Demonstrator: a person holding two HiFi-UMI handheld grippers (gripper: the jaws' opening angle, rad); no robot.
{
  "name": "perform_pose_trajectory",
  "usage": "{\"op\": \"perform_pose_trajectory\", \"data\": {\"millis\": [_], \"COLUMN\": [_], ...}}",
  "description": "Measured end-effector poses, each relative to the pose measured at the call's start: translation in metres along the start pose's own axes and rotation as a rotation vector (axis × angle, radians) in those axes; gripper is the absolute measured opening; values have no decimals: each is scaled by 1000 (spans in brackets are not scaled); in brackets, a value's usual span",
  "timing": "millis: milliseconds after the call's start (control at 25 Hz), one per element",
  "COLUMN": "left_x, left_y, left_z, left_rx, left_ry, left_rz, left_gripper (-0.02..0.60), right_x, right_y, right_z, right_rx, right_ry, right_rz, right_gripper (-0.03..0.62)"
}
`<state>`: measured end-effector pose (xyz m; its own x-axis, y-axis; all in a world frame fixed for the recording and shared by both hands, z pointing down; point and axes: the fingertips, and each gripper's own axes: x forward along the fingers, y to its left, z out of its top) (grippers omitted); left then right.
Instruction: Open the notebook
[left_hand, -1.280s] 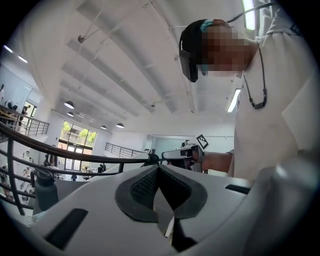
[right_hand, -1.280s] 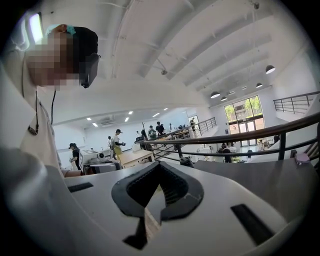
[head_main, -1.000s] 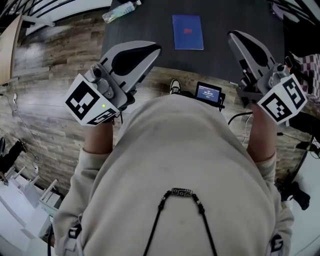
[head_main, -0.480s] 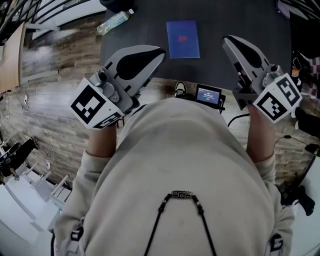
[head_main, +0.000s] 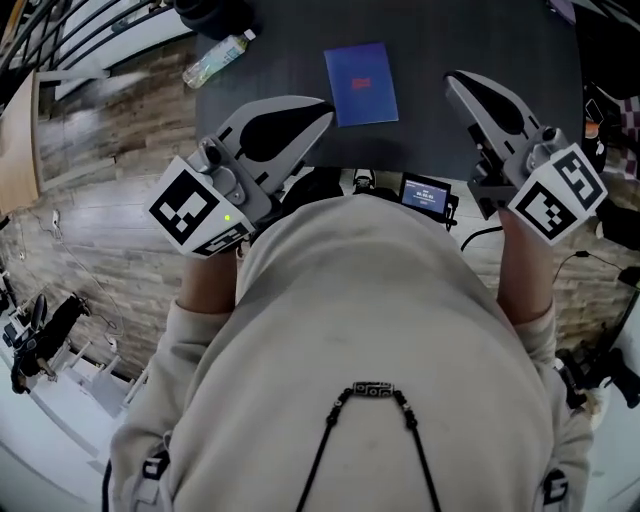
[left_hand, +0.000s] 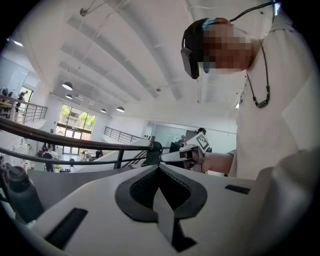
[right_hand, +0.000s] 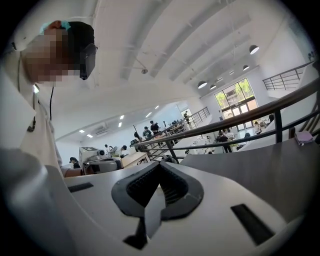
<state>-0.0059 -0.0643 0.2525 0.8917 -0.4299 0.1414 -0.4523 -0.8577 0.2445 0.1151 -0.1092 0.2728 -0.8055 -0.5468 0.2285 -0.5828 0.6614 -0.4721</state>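
A closed blue notebook (head_main: 360, 83) with a small red label lies flat on the dark table (head_main: 450, 40), between and slightly beyond the two grippers. My left gripper (head_main: 325, 108) hovers over the table's near edge, left of the notebook, apart from it. Its jaws meet at the tip (left_hand: 159, 166) with nothing between them. My right gripper (head_main: 452, 80) hangs right of the notebook, also apart from it, its jaws likewise pressed together (right_hand: 159, 164) and empty. The notebook does not show in either gripper view.
A plastic bottle (head_main: 215, 60) lies at the table's left corner, beside a dark round object (head_main: 208, 14). A small device with a lit screen (head_main: 425, 193) sits below the table's near edge. Wooden floor (head_main: 110, 150) lies to the left. A railing (right_hand: 240, 117) runs behind the table.
Both grippers have come forward toward the table and sunk a little, and the right one has rolled. Their jaws stayed shut. The notebook has not been touched.
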Motion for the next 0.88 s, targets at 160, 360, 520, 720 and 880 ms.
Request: {"op": "perform_pose_trajectory", "data": {"millis": [160, 360, 520, 720, 880], "left_x": [9, 7, 7, 5, 14], "left_y": [15, 34, 42, 34, 29], "left_z": [9, 22, 13, -5, -21], "left_rx": [65, 103, 75, 53, 72], "left_ry": [14, 15, 43, 89, 141], "left_rz": [-74, -158, -200, -260, -302], "left_gripper": [2, 2, 2, 2, 3], "right_x": [-3, 1, 7, 13, 16], "right_y": [4, 8, 13, 15, 10], "right_z": [11, 31, 39, 39, 39], "right_rx": [-10, -39, -52, -47, -37], "right_ry": [-33, -41, -32, -1, 22], "right_rz": [-70, -160, -198, -238, -253], "right_gripper": [15, 15, 15, 16, 16]}}
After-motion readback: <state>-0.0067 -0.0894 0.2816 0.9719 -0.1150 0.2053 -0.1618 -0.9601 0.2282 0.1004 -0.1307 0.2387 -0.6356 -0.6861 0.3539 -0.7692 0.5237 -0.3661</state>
